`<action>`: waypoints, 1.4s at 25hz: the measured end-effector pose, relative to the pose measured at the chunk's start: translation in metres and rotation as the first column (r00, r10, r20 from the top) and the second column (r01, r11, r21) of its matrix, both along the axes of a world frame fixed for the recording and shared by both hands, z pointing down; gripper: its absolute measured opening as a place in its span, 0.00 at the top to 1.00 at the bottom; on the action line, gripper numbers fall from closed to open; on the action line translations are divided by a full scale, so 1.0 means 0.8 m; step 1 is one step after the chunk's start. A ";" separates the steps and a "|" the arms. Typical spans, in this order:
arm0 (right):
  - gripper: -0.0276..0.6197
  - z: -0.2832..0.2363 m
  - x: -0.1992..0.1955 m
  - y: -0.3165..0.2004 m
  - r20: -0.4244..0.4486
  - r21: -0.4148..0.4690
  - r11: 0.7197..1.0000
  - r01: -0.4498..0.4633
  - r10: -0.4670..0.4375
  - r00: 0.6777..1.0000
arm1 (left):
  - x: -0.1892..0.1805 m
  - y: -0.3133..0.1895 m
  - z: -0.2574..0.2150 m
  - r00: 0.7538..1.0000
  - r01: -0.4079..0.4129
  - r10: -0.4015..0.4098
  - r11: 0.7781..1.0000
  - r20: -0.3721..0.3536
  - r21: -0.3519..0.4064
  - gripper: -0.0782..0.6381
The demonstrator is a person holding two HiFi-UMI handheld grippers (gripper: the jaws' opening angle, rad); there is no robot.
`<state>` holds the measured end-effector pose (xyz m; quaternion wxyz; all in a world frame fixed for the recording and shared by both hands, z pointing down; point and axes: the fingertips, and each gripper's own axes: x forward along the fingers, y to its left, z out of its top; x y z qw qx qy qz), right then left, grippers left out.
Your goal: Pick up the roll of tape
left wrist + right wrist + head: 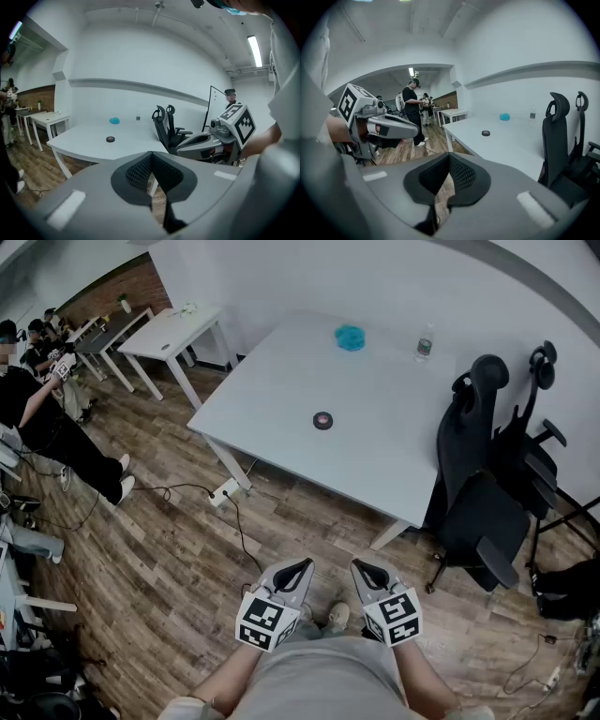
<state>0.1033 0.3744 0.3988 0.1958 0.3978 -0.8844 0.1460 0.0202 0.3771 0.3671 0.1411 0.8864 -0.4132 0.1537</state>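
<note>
Tape: we see the roll of tape [322,420] lying flat on the white table [375,465], near its left edge, with nothing touching it.
Tape against the grippers: both grippers are held low and close to our body over the wooden floor [178,549], well apart from the table, and the tape is far ahead of them.
Left gripper: the left gripper [301,564] has its jaws together with nothing between them. In its own view the tips meet and the tape sits far off, above and left of them.
Right gripper: the right gripper [362,566] is likewise closed and empty. In its own view the tape lies far off, above and right of the tips.
Other things on the table: a blue lump [350,337] and a small bottle [425,343] stand at the far side, well beyond the tape.
Head view only: we get both grippers side by side, the black office chairs [483,493] at the table's right, and a cable with a power strip [223,491] on the floor.
Left gripper view only: a person [229,97] stands behind the chairs, past the right gripper.
Right gripper view only: a person in black [411,110] stands on the floor to the left, beyond the left gripper.
</note>
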 end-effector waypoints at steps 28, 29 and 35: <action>0.95 -0.020 -0.098 -0.017 -0.014 0.052 0.998 -0.021 0.022 1.000 | -0.085 -0.012 -0.022 0.998 -0.042 0.045 0.997 -0.050 0.062 0.87; 0.95 -0.019 -0.102 -0.015 -0.015 0.050 0.998 -0.024 0.025 1.000 | -0.089 -0.011 -0.021 0.998 -0.040 0.044 0.997 -0.054 0.061 0.87; 0.95 -0.014 -0.107 -0.015 -0.015 0.041 0.998 -0.047 0.048 0.999 | -0.099 -0.008 -0.007 0.997 -0.053 0.055 0.998 -0.056 0.037 0.87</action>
